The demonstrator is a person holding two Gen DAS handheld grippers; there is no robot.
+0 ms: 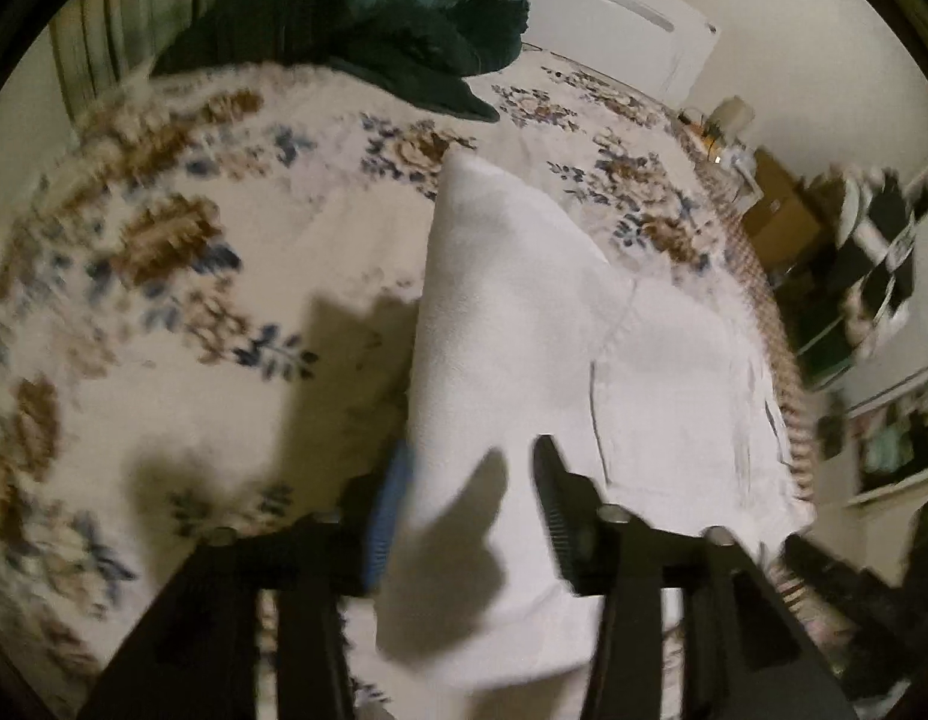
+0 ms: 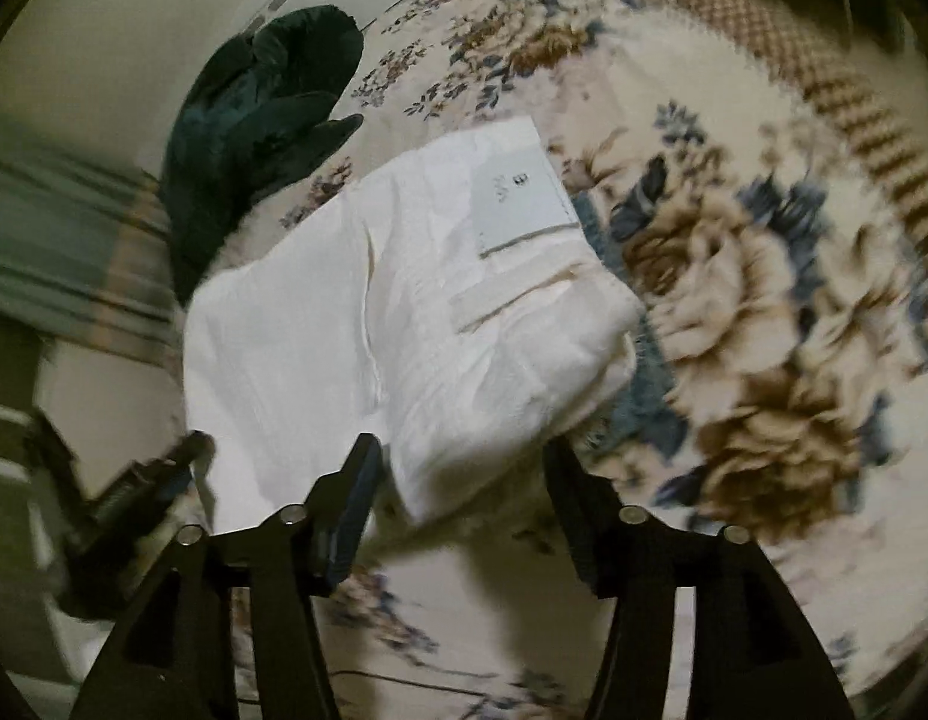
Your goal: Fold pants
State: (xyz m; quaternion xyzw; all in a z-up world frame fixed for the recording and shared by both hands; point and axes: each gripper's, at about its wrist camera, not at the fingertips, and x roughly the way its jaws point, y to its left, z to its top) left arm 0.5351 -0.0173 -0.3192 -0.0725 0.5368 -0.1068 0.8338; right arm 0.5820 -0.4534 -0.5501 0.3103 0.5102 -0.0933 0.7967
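White pants lie partly folded into a thick bundle on the floral bedspread, near its woven border.

Left gripper: jaws spread wide, straddling the near edge of the cloth, probably to take the next fold; not clamped.

Right gripper: also wide, astride the rounded folded end.

Fabric soft, matte, creased; a paper tag shows at the waistband. Dark green bedding is heaped beyond.

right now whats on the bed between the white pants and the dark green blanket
Only bare floral bedspread. In the left wrist view a patterned strip separates the white pants from the dark green blanket; nothing else lies there.
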